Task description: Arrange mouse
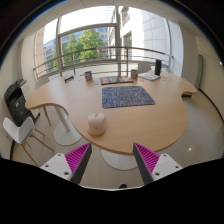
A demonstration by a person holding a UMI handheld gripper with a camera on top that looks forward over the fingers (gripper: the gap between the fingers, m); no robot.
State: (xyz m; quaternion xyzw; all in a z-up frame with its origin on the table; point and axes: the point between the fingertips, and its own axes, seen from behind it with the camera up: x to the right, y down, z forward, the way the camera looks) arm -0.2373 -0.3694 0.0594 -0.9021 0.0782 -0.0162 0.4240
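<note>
Gripper (111, 160): low centre of the frame, above the near edge of the table; jaws spread wide, nothing held and nothing between them.
Finger pads (76, 158): magenta, one on each inner face, lower left and lower right of centre.
Mouse (96, 123): small pale rounded object, centre of the frame slightly left, resting on the table just ahead of the fingers and closer to the left one; not touched.
Table (150, 118): large light wooden top with rounded outline, filling the middle of the frame.
Mat (127, 96): dark blue-grey patterned rectangle, lying flat beyond the mouse, upper centre; apart from the mouse.
Far clutter: small box-like items (110, 77) behind the mat at the far side of the table; too small to identify.
Laptop-like item (152, 72): upper right, at the far edge of the table; detail unclear.
Chairs: a white one (18, 130) at left beside the table, a dark one (16, 97) behind it.
Window (85, 42): wide glazing across the top, railing and green trees outside.
Obstructions: bare tabletop between the fingers and the mouse.
</note>
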